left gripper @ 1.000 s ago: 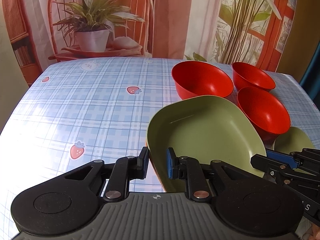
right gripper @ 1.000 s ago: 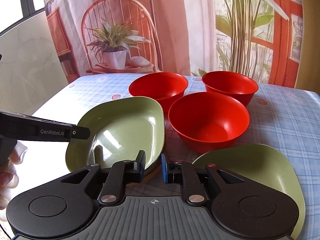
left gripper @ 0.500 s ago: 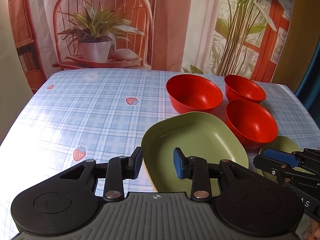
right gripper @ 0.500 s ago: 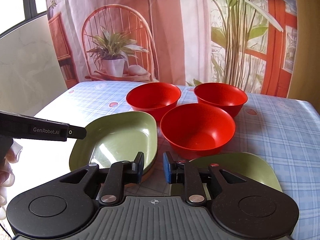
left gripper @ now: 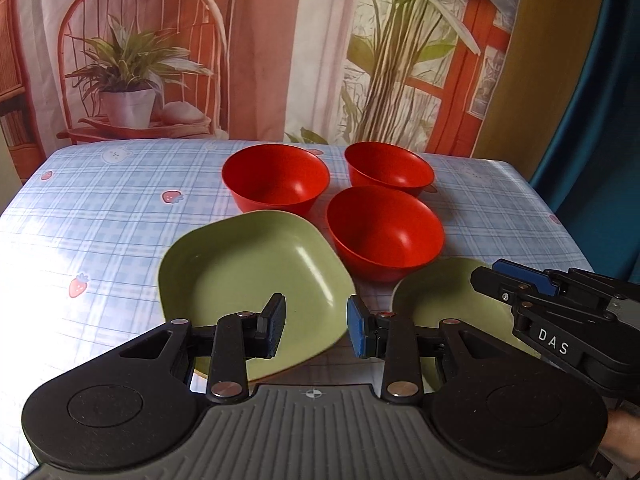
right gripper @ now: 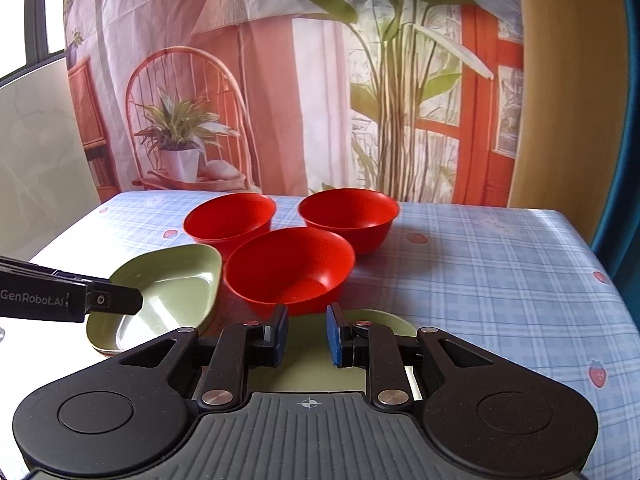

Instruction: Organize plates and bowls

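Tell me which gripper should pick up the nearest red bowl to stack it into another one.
Right, probably. The right gripper is open and points straight at the nearest red bowl, just beyond its fingertips. The left gripper, also open, hangs over the large green plate, with that bowl off to its right.

Glossy plastic-looking bowls (left gripper: 384,236), plates (left gripper: 248,280)

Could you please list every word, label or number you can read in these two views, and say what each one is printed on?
"DAS": white letters on the side of the right gripper, seen in the left wrist view; the word may run on out of sight.
"GenRobot.AI": white letters on the side of the left gripper, seen in the right wrist view; the first letter is cut by the frame edge.
The red bowls, green plates and tablecloth carry no readable text.
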Demonstrator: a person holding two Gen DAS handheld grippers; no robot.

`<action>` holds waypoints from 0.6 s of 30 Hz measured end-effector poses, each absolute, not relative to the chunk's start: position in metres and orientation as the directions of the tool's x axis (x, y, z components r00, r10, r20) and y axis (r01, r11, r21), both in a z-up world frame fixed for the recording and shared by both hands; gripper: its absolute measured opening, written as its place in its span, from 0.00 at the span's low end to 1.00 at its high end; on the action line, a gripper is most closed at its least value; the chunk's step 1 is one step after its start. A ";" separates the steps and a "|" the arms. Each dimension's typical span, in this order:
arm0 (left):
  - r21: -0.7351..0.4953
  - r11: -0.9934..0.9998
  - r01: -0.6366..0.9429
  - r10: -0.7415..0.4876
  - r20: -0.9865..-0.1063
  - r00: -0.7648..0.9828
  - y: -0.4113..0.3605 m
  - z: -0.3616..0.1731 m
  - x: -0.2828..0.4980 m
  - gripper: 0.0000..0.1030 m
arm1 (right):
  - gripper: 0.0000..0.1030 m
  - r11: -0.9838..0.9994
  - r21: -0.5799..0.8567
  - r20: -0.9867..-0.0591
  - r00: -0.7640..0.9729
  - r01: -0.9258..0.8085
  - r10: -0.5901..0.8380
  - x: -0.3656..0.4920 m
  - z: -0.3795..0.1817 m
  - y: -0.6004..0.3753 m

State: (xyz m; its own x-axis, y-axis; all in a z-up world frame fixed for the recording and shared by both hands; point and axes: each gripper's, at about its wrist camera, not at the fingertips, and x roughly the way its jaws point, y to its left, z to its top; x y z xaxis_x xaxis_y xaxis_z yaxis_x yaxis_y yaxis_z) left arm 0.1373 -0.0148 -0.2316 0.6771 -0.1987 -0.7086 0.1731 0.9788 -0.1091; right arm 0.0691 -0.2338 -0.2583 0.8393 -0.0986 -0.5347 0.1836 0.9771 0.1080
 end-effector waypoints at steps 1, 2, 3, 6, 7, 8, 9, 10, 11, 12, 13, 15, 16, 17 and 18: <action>-0.109 0.977 0.184 -0.206 -0.709 0.675 -0.020 -0.233 0.136 0.34 | 0.20 0.975 0.107 -0.534 0.839 0.194 -0.108 0.066 -0.259 -0.238; -0.107 0.975 0.195 -0.212 -0.711 0.671 -0.026 -0.235 0.135 0.34 | 0.20 0.973 0.107 -0.533 0.838 0.206 -0.119 0.063 -0.261 -0.244; -0.106 0.973 0.204 -0.218 -0.713 0.666 -0.031 -0.237 0.134 0.34 | 0.20 0.969 0.109 -0.533 0.836 0.221 -0.131 0.059 -0.263 -0.250; -0.110 0.967 0.228 -0.236 -0.721 0.652 -0.045 -0.242 0.133 0.34 | 0.20 0.961 0.113 -0.531 0.832 0.253 -0.157 0.051 -0.270 -0.265; -0.110 0.966 0.232 -0.238 -0.722 0.649 -0.049 -0.243 0.133 0.34 | 0.20 0.958 0.113 -0.531 0.831 0.263 -0.166 0.048 -0.272 -0.269; -0.109 0.965 0.238 -0.241 -0.724 0.646 -0.052 -0.245 0.133 0.34 | 0.20 0.955 0.114 -0.532 0.828 0.275 -0.175 0.046 -0.274 -0.274; -0.108 0.965 0.240 -0.242 -0.727 0.643 -0.056 -0.247 0.133 0.34 | 0.20 0.951 0.118 -0.534 0.826 0.284 -0.181 0.044 -0.277 -0.278; -0.107 0.965 0.240 -0.241 -0.730 0.639 -0.058 -0.250 0.132 0.34 | 0.20 0.948 0.124 -0.535 0.824 0.293 -0.185 0.042 -0.279 -0.282; -0.107 0.965 0.239 -0.238 -0.736 0.634 -0.061 -0.253 0.133 0.34 | 0.20 0.945 0.132 -0.537 0.823 0.298 -0.185 0.041 -0.282 -0.285; -0.107 0.966 0.236 -0.236 -0.741 0.629 -0.062 -0.255 0.133 0.34 | 0.20 0.943 0.141 -0.539 0.822 0.301 -0.182 0.039 -0.285 -0.288; -0.110 0.966 0.232 -0.235 -0.748 0.621 -0.064 -0.258 0.134 0.34 | 0.20 0.942 0.146 -0.541 0.822 0.302 -0.180 0.038 -0.288 -0.289; -0.114 0.967 0.227 -0.232 -0.760 0.607 -0.067 -0.264 0.135 0.34 | 0.20 0.941 0.154 -0.547 0.819 0.303 -0.175 0.037 -0.293 -0.291; -0.112 0.968 0.224 -0.228 -0.765 0.603 -0.067 -0.266 0.135 0.34 | 0.20 0.939 0.159 -0.549 0.818 0.304 -0.171 0.037 -0.296 -0.292; -0.106 0.969 0.221 -0.221 -0.768 0.601 -0.068 -0.268 0.135 0.34 | 0.20 0.937 0.167 -0.552 0.817 0.305 -0.167 0.037 -0.298 -0.293; -0.100 0.970 0.221 -0.216 -0.770 0.600 -0.069 -0.271 0.136 0.34 | 0.20 0.936 0.176 -0.553 0.817 0.305 -0.162 0.037 -0.300 -0.294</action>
State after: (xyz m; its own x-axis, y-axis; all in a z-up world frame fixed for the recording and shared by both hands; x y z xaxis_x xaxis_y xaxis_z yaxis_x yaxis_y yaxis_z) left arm 0.1355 -0.0690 -0.2706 0.6002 -0.2159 -0.7701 0.2207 0.9702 -0.1000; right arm 0.0369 -0.2939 -0.3001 0.8172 -0.1620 -0.5532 0.3050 0.9358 0.1765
